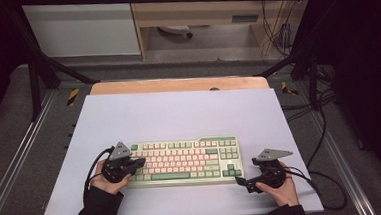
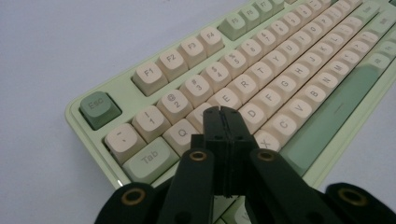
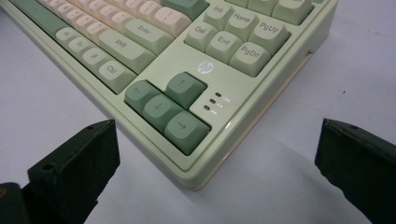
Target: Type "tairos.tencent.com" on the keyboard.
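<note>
A pale green keyboard (image 1: 186, 160) with cream and green keys lies on the white board, towards its front. My left gripper (image 1: 138, 164) reaches over the keyboard's left end. In the left gripper view its jaws are shut together, with nothing between them. Their tips (image 2: 221, 112) sit just above the letter keys between Q (image 2: 180, 134) and D (image 2: 252, 112). My right gripper (image 1: 243, 182) is at the keyboard's front right corner. In the right gripper view it (image 3: 213, 127) stands open, and the corner with the arrow keys (image 3: 161, 109) lies between the wide-apart jaws, untouched.
The white board (image 1: 179, 113) covers a wooden table (image 1: 177, 84) inside a metal frame. Cables (image 1: 328, 179) trail off the right side onto the grey floor. Bare board lies behind and to either side of the keyboard.
</note>
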Demonstrator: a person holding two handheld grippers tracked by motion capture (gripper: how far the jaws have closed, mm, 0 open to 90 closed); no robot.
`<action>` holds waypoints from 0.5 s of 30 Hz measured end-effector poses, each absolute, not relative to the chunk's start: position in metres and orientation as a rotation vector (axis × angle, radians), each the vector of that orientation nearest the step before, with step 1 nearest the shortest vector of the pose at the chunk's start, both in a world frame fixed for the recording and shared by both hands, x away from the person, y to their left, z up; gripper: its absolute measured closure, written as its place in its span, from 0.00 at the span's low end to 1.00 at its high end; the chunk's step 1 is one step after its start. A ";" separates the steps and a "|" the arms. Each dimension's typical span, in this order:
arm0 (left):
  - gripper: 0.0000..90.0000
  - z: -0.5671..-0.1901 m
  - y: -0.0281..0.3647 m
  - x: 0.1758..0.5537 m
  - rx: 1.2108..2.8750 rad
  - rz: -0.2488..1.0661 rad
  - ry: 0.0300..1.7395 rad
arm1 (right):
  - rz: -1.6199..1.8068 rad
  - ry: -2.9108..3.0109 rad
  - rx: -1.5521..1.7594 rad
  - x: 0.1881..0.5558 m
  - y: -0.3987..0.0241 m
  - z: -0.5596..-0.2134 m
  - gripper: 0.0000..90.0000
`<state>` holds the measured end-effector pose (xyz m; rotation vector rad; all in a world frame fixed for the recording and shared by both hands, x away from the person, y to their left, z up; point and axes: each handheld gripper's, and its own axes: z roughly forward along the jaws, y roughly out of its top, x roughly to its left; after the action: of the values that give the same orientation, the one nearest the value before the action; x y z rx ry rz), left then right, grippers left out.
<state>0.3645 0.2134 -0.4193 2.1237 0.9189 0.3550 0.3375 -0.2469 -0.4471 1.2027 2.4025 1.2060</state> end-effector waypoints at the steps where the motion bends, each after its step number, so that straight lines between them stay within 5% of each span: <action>1: 1.00 -0.420 0.214 0.365 2.124 0.354 0.919 | 1.206 2.403 1.202 0.338 -0.247 -0.447 0.00; 15: 1.00 -0.425 0.214 0.365 2.136 0.352 0.920 | 1.206 2.403 1.203 0.338 -0.247 -0.447 0.00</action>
<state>0.3646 0.2140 -0.4254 2.1362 0.9204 0.3516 0.3375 -0.2466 -0.4473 1.2034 2.4032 1.2061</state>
